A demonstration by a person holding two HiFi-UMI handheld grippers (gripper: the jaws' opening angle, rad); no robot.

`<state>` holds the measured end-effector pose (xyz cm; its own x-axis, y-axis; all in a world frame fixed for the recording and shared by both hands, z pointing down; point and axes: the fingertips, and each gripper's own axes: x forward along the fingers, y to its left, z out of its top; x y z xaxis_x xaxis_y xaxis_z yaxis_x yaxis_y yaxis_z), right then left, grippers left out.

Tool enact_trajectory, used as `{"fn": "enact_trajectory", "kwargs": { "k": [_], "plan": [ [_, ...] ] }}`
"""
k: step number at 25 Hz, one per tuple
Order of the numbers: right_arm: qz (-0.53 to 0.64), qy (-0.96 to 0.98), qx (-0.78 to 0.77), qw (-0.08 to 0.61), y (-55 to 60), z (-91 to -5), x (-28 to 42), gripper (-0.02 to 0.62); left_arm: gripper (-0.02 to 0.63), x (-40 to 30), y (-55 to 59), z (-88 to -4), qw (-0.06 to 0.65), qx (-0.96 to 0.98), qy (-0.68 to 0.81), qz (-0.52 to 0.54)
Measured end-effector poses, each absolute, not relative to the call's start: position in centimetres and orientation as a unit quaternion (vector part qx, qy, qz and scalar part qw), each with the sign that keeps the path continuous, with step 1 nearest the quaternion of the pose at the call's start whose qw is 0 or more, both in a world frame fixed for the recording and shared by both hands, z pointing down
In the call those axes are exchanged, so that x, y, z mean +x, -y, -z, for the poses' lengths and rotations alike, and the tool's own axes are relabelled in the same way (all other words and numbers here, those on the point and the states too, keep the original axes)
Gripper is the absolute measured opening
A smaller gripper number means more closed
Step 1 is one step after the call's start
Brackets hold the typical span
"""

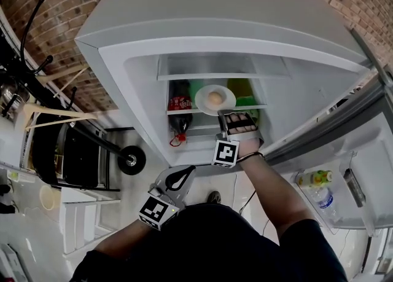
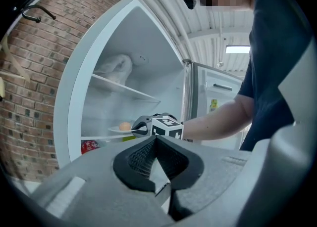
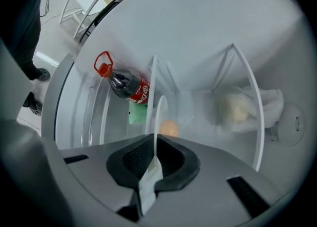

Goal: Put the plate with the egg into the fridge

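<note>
A white plate (image 1: 215, 99) with a brown egg (image 1: 214, 97) on it is inside the open fridge (image 1: 123, 59), at the level of the middle glass shelf (image 1: 258, 107). My right gripper (image 1: 228, 115) is shut on the plate's near rim. In the right gripper view the plate (image 3: 159, 114) shows edge-on between the pads of the right gripper (image 3: 154, 142), with the egg (image 3: 169, 128) just beyond. Whether the plate rests on the shelf I cannot tell. My left gripper (image 1: 184, 173) hangs low by the person's body, outside the fridge. In its own view the left gripper (image 2: 155, 139) is shut on nothing.
A cola bottle (image 1: 180, 110) lies on the shelf below, left of the plate, with green packages (image 1: 241, 90) behind. A white bag (image 3: 242, 106) lies on the upper shelf. The fridge door (image 1: 344, 170) stands open at the right with bottles (image 1: 316, 179) in its rack.
</note>
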<state>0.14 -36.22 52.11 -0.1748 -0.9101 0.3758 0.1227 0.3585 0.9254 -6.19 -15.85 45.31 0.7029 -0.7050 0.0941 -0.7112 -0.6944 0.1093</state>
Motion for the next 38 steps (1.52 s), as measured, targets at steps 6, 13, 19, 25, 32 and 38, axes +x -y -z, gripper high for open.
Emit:
{"fn": "enact_trajectory", "kwargs": {
  "k": [6, 13, 19, 25, 32, 38],
  "plan": [
    [0.444, 0.618, 0.311, 0.569, 37.5, -52.7, -0.1, 0.024, 0.005, -6.3, 15.9, -45.4, 0.074, 0.918, 0.39, -0.02],
    [0.403, 0.642, 0.274, 0.592, 37.9, -53.5, -0.6, 0.038, 0.005, -6.7, 15.7, -45.4, 0.074, 0.916, 0.395, -0.018],
    [0.391, 0.641, 0.259, 0.608, 38.1, -54.0, -0.7, 0.049, 0.005, -6.9, 15.4, -45.5, 0.075, 0.916, 0.394, -0.019],
    [0.378, 0.641, 0.247, 0.621, 38.1, -54.0, -0.8, 0.051, 0.005, -6.9, 15.0, -45.5, 0.076, 0.917, 0.392, -0.021],
    [0.358, 0.644, 0.236, 0.633, 37.9, -54.5, -0.4, 0.075, 0.005, -6.8, 14.8, -45.4, 0.075, 0.917, 0.39, -0.019],
    [0.348, 0.644, 0.231, 0.641, 38.1, -55.3, -0.1, 0.106, 0.005, -6.6, 14.5, -45.5, 0.075, 0.92, 0.384, -0.022]
  ]
}}
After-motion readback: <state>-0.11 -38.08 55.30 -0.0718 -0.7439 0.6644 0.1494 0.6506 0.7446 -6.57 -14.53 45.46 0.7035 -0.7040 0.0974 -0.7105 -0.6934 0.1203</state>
